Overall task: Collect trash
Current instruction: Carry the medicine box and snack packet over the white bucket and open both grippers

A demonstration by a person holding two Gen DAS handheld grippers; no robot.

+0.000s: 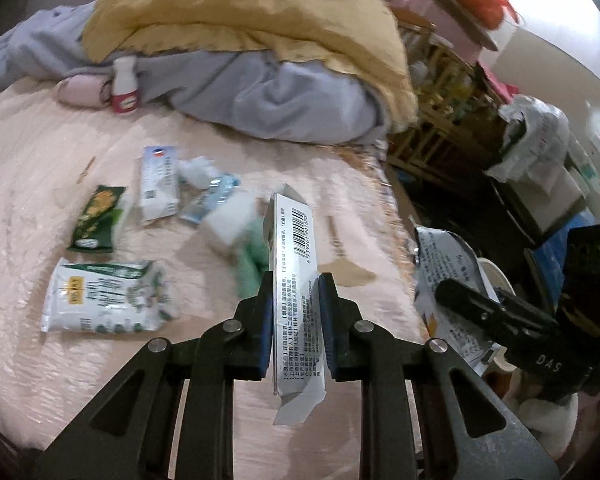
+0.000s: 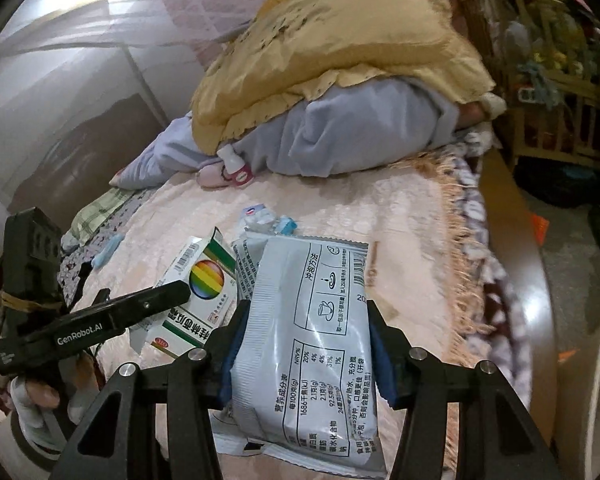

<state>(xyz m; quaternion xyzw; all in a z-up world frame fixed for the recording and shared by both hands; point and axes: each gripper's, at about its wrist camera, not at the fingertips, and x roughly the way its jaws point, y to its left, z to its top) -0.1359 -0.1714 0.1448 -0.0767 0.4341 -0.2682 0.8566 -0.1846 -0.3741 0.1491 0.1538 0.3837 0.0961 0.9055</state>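
Note:
My left gripper [image 1: 295, 294] is shut on a flattened white medicine box [image 1: 296, 280] with a barcode, held above the pink bed cover [image 1: 40, 160]. The same box shows its rainbow logo in the right wrist view [image 2: 198, 292]. My right gripper [image 2: 306, 320] is shut on a silver-grey snack pouch [image 2: 308, 340] with printed tables; it also shows in the left wrist view [image 1: 448, 264]. On the bed lie a green wrapper [image 1: 96, 220], a white and green packet [image 1: 108, 298], a white box [image 1: 159, 184], a blue and white wrapper [image 1: 210, 196] and a blurred white and green item [image 1: 240, 236].
A yellow quilt [image 1: 240, 12] over grey bedding [image 1: 260, 92] is piled at the bed's head, with a small white and pink bottle [image 1: 124, 86] against it. A wooden shelf [image 1: 444, 92] and a white bag [image 1: 536, 136] stand right of the bed. The fringed bed edge [image 2: 464, 280] and wooden frame [image 2: 524, 280] run along the right.

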